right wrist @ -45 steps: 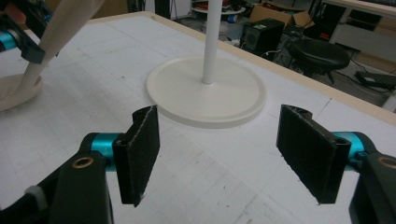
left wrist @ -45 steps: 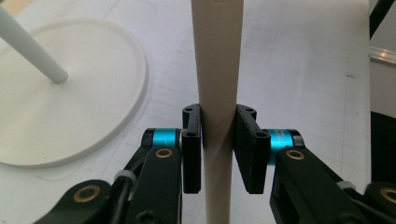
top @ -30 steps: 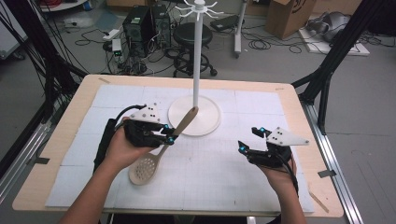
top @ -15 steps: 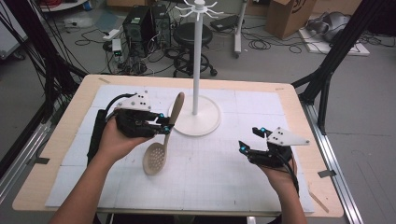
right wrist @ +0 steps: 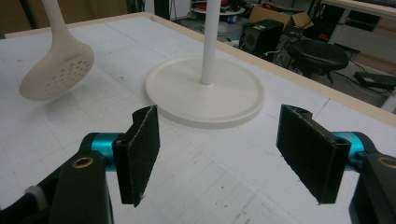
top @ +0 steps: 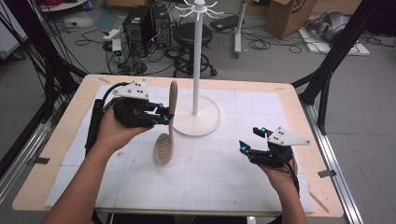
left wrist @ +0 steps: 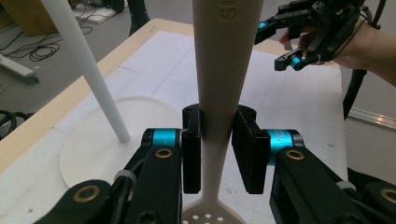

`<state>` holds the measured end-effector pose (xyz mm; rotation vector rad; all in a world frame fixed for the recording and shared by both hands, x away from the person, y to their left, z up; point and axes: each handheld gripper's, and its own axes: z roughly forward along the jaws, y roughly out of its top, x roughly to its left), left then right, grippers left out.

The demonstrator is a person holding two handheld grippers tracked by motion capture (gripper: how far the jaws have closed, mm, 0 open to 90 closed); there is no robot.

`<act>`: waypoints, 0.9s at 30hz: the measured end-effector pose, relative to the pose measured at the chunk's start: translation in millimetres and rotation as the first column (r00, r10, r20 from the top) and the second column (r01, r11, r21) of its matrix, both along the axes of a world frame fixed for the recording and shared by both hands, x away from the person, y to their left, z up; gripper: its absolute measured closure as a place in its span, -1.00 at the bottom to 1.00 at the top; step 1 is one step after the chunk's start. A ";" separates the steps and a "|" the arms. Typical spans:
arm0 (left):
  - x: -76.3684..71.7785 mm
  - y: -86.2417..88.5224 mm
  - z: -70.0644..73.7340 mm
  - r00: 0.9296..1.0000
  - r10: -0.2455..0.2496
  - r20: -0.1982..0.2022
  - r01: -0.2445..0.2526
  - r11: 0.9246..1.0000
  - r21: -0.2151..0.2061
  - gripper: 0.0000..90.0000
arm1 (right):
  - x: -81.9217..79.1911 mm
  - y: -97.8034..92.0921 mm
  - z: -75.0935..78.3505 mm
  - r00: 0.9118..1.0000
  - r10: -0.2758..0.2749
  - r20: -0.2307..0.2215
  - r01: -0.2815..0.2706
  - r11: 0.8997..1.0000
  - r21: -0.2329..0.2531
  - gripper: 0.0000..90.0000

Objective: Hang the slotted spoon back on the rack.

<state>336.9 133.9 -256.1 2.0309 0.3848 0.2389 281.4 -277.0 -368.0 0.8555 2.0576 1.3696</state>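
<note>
Since a second ago the slotted spoon (top: 168, 126) has swung from leaning across the base of the white stand (top: 197, 112) to hanging nearly upright just left of that base, and the left tool (top: 163, 113) has risen and pulled away from the stand's pole with it; the right tool (top: 250, 142) has stayed where it was, right of the stand and nearer the person. The left tool is clamped on the spoon's handle: in the left gripper view both black pads (left wrist: 193, 149) press the narrow part of the handle (left wrist: 219, 70) from either side, the perforated bowl hanging just below them and the broad end of the handle rising above. In the high view the bowl hovers over the white mat of the table (top: 289, 100), in front of and left of the stand's round base, not touching it. The right tool (right wrist: 233, 154) is held wide apart with nothing between its pads, low over the mat, facing the stand's base (right wrist: 205, 91), with the spoon's bowl (right wrist: 56, 70) to the left of that base.
</note>
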 end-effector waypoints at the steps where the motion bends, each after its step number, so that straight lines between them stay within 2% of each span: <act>1: 1.1 0.8 2.0 1.000 -0.001 -0.002 0.001 1.000 -0.004 0.64 | 0.1 0.1 -0.1 1.000 0.000 0.001 0.000 1.000 0.000 -0.34; 9: 11.1 5.6 21.7 1.000 -0.014 0.005 0.014 1.000 0.004 0.64 | 0.0 0.0 -0.2 1.000 0.000 -0.004 0.000 1.000 0.005 -0.34; 20: 31.3 7.6 54.3 1.000 -0.009 0.027 0.009 1.000 0.028 0.64 | 0.3 0.2 -1.0 1.000 0.011 -0.005 -0.011 1.000 0.006 -0.34; 27: 45.6 4.3 66.3 1.000 0.011 0.022 -0.012 0.999 0.049 0.64 | 1.7 -0.9 -2.1 1.000 0.015 -0.003 -0.015 1.000 0.010 -0.34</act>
